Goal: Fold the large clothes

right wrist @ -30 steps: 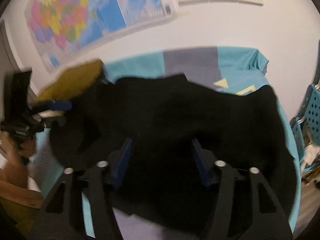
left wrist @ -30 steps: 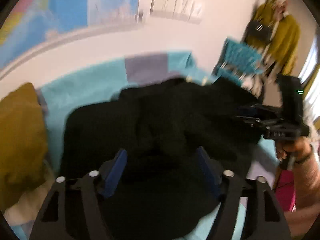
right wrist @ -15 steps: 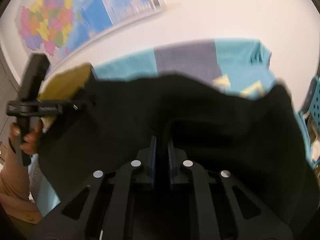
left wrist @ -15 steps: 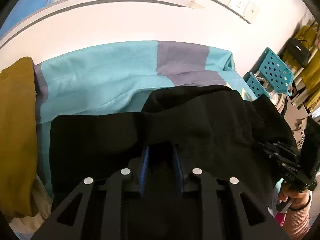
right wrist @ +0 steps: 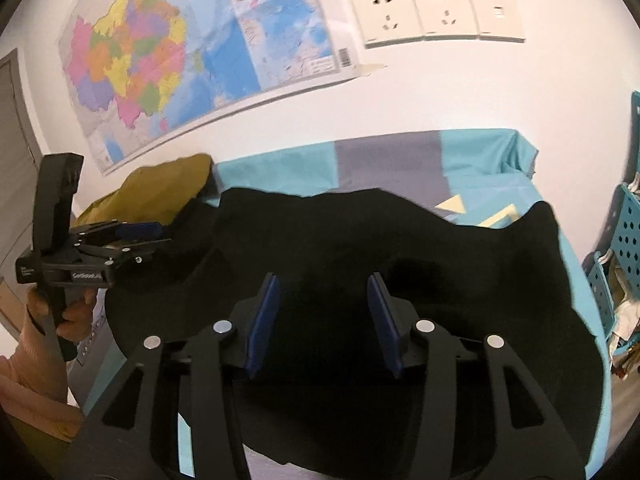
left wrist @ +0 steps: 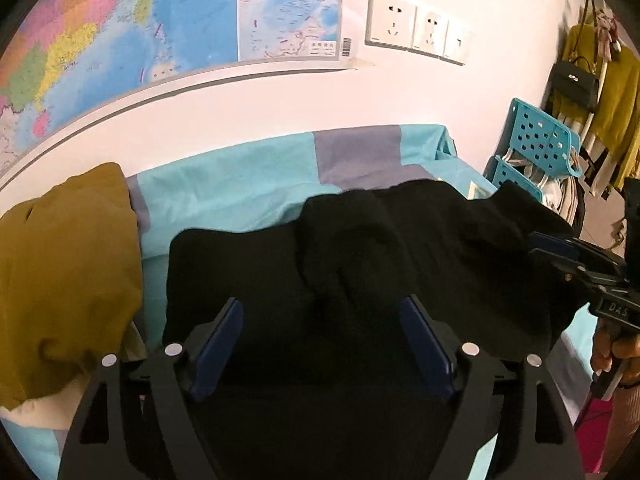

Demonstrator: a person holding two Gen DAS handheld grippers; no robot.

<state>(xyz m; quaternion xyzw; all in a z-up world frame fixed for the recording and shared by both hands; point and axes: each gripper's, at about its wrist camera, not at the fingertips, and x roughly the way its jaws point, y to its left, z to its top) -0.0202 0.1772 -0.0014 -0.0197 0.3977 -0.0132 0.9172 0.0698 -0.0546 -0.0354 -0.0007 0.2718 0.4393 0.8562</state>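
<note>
We see a black garment [left wrist: 400,264] spread over the turquoise sheet [left wrist: 240,184], filling the middle of both wrist views. In the left wrist view its far edge runs from nine o'clock to two o'clock, with a rumpled fold bunched near the centre. The left gripper [left wrist: 320,336] hangs above the cloth with its jaws spread wide, holding nothing. The right gripper [right wrist: 326,312] is likewise released, blue pads [right wrist: 264,312] apart over the dark fabric.

At nine o'clock in the left view a mustard garment [left wrist: 68,272] lies just beside the black one's left edge. At two o'clock a blue perforated basket [left wrist: 536,148] stands near the sheet's corner. Bare sheet shows beyond the far edge at twelve o'clock, up to the wall with the map [right wrist: 192,52] and sockets [right wrist: 436,12].
</note>
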